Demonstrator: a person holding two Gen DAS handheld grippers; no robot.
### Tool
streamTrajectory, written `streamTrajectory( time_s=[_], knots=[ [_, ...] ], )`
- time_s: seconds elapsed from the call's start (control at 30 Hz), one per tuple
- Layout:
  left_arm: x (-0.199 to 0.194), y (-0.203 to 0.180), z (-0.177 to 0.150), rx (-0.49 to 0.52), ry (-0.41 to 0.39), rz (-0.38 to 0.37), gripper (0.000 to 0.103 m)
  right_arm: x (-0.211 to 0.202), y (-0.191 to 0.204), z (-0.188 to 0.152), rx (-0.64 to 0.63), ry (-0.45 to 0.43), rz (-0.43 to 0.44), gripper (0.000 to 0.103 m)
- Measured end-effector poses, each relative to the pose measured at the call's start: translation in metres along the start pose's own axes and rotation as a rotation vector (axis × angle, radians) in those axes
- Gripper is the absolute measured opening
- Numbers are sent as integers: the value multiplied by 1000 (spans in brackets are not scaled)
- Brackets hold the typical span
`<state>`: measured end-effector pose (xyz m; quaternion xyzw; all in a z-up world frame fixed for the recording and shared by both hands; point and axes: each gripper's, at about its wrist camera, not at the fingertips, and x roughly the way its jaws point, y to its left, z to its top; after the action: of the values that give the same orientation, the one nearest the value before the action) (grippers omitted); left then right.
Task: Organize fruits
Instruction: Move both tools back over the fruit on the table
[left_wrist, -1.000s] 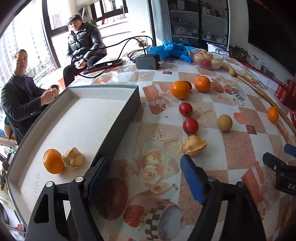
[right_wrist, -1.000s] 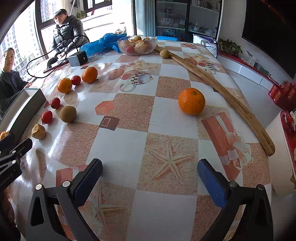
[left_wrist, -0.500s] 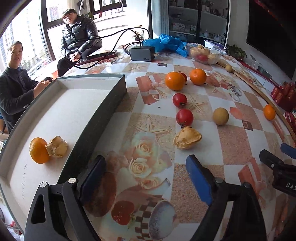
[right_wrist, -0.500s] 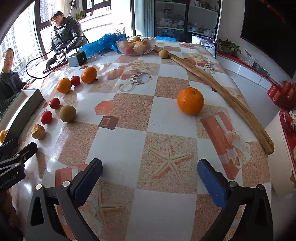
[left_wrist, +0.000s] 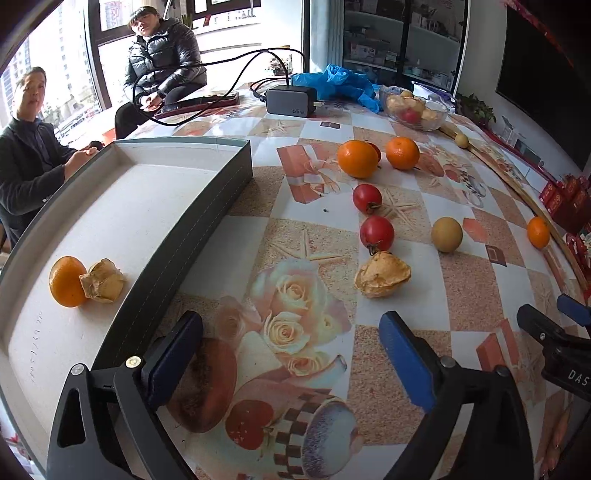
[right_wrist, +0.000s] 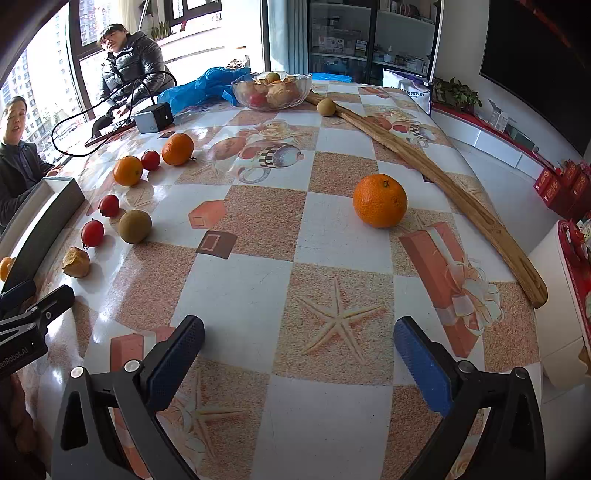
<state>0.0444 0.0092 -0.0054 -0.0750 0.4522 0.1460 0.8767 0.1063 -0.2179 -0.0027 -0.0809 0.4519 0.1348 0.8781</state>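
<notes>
charger (left_wrist: 291, 102) marked "65w" (on the table (left_wrist: 461, 280)), left gripper (left_wrist: 291, 354) and right gripper (right_wrist: 299, 354) both gaping, empty

My left wrist camera tilts down over the tray (left_wrist: 229, 177) at ten o'clock; my right faces the lone orange (right_wrist: 379, 200). Both share the husked fruit (left_wrist: 382, 274) at one o'clock.

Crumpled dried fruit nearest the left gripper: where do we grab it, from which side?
Grip the crumpled dried fruit across its short width, coming from above. It lies loose and wider than tall, with a tomato close behind. The left gripper, jaws just opened, holds nothing.
</notes>
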Motion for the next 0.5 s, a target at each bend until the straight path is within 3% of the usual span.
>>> streamTrajectory(
  time_s=[0.5],
  knots=[
    [0,0,1,-2,3,1,100,0,0,0,0,-1,0,103]
  ],
)
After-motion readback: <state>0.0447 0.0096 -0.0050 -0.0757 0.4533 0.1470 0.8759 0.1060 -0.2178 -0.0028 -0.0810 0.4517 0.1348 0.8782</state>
